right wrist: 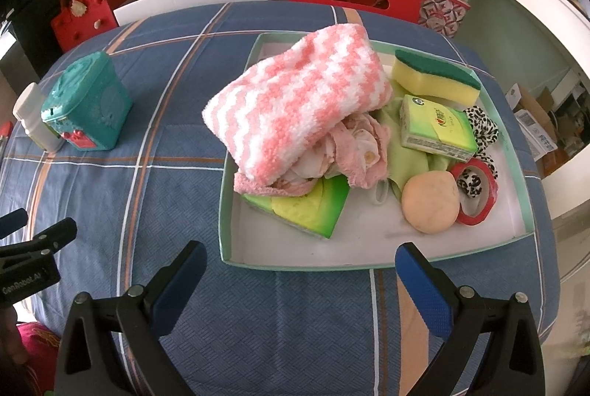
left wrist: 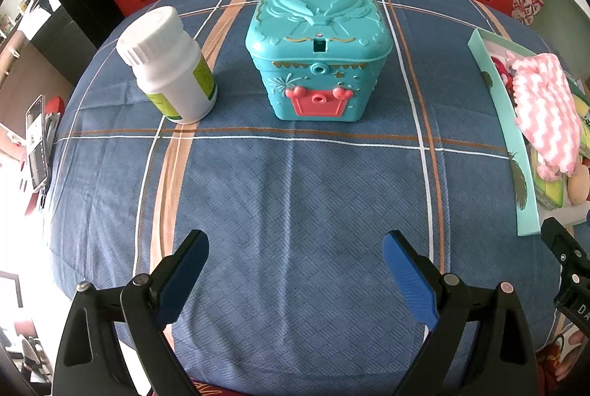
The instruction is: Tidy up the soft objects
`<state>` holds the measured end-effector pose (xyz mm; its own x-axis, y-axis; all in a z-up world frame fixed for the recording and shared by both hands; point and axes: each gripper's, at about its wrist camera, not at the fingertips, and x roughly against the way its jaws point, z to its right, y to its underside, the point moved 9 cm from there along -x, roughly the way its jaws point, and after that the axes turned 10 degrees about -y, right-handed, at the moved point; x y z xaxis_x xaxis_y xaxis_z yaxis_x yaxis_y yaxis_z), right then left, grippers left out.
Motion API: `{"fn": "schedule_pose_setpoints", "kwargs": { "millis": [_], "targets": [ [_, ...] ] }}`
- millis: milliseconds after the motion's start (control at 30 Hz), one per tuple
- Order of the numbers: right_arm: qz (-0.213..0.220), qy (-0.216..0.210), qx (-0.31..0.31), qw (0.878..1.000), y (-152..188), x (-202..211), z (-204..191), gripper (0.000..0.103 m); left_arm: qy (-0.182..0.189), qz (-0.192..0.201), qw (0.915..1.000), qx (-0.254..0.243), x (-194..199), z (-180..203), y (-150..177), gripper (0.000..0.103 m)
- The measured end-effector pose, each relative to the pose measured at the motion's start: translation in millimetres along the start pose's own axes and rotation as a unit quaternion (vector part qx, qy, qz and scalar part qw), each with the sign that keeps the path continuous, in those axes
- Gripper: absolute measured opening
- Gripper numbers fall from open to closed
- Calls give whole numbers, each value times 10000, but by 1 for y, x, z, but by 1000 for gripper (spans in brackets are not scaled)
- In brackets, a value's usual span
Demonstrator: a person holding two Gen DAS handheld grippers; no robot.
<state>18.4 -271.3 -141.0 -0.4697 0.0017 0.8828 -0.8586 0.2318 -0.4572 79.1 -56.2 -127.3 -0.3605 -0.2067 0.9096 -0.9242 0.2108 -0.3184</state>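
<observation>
On the blue plaid cloth, far left: white bottle [left wrist: 167, 64], teal box [left wrist: 317, 51] just right of it, both hard, both apart from the tray [right wrist: 230, 174]. Left gripper [left wrist: 295, 278] spread wide, empty, aimed at bare cloth. Right gripper [right wrist: 300, 281] likewise spread, empty, nearer the tray. Pink-striped towel [right wrist: 295, 108] heaped in the tray, straight ahead of the right jaws, long axis slanting near-left to far-right. Sponge [right wrist: 435, 75] farther right.

Fluffy pink-and-white towel [right wrist: 295, 100], woven matt tablecloth [left wrist: 295, 193], glossy teal plastic box [left wrist: 317, 52]
</observation>
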Motion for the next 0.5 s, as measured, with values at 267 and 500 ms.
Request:
{"fn": "schedule_pose_setpoints", "kwargs": {
  "millis": [267, 500],
  "targets": [
    [34, 0, -59, 10000, -1, 4, 8, 103, -23, 54, 10000, 13, 6, -4, 0, 95],
    [24, -2, -53, 10000, -2, 4, 7, 103, -5, 139, 9999, 27, 13, -6, -2, 95]
  ]
}}
